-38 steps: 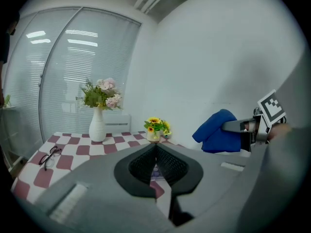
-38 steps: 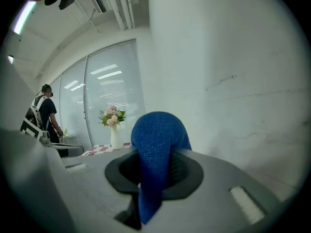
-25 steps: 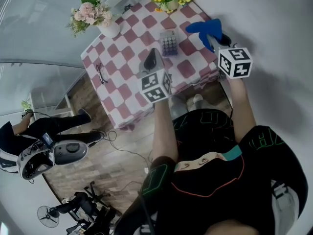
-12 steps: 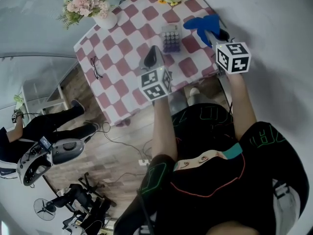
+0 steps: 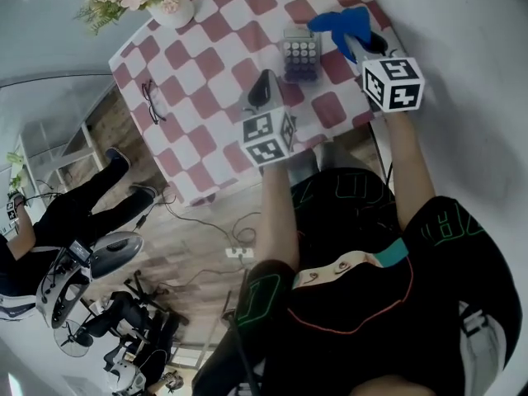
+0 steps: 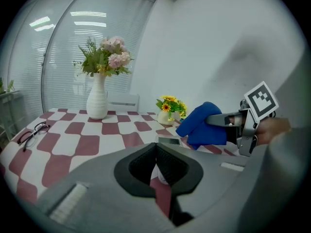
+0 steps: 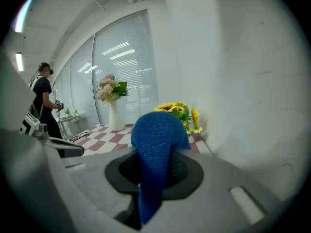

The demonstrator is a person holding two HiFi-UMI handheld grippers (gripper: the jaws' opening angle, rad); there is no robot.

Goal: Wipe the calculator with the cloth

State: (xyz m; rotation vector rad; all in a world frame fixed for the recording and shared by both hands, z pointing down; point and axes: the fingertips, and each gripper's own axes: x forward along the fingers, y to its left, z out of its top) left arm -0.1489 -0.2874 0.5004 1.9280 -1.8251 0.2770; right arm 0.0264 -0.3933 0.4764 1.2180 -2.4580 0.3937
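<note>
Two grippers sit lowest in the head view, so we take them first. Our left gripper [image 5: 261, 85] has its jaws pressed together on nothing and hangs above the checked table [image 5: 210, 151], a little in from its lower edge. Our right gripper [image 5: 365, 44] is clamped on the blue cloth [image 5: 338, 23], which bunches out past the jaw tips and looks to hang clear of the tabletop. Just beyond the left jaws, in the upper middle of the frame, the calculator [image 5: 300, 54] lies flat with its keys up. The cloth is just beside its right edge but apart from it.

We judge the wipe not yet begun. To do it well, we would lower the cloth so that its loose fold, not the hard jaws, meets the keys, and we would press lightly. The calculator is probably light and may skate, so the closed left gripper could pin a corner.

Room is tight on the right, where the table edge and the white wall run close behind the cloth. Strokes toward the left have bare checks to run into. Further off, the sunflowers [image 6: 167, 111] stand just past the calculator. The glasses [image 5: 150, 101] and the vase of pink flowers [image 5: 169, 11] are well apart at upper left.
</note>
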